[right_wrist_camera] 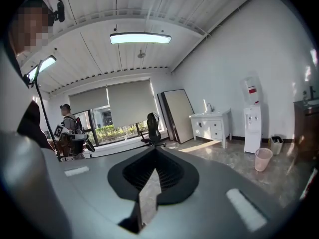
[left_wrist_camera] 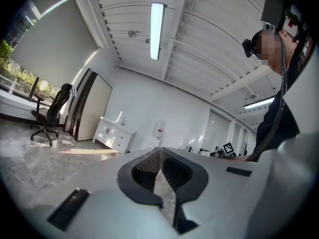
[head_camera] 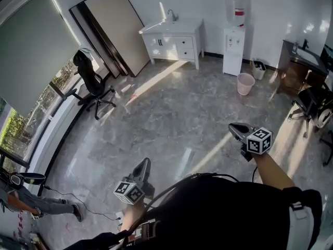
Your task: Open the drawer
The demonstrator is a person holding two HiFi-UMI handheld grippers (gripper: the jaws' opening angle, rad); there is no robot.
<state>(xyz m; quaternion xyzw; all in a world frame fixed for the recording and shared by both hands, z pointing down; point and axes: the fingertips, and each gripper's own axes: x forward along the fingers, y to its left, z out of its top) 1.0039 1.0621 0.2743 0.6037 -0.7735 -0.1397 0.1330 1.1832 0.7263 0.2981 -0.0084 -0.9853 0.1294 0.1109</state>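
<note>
A white sink cabinet (head_camera: 174, 41) with small drawers and dark handles stands against the far wall, well across the floor from me. It also shows in the left gripper view as the cabinet (left_wrist_camera: 115, 136) and in the right gripper view as the cabinet (right_wrist_camera: 212, 126). My left gripper (head_camera: 145, 163) is held low in front of me, jaws together, nothing in it. My right gripper (head_camera: 232, 126) is further ahead on the right, also shut and holding nothing. Both point roughly toward the far wall. In their own views the left gripper (left_wrist_camera: 159, 151) and the right gripper (right_wrist_camera: 154, 150) show their pads meeting at the tip.
A water dispenser (head_camera: 234, 43) and a pink bin (head_camera: 245, 83) stand right of the cabinet. Large boards (head_camera: 112, 30) lean on the wall to its left. A black office chair (head_camera: 91, 82) is by the window, a dark desk (head_camera: 299, 66) at right. A person (head_camera: 31, 202) is at lower left.
</note>
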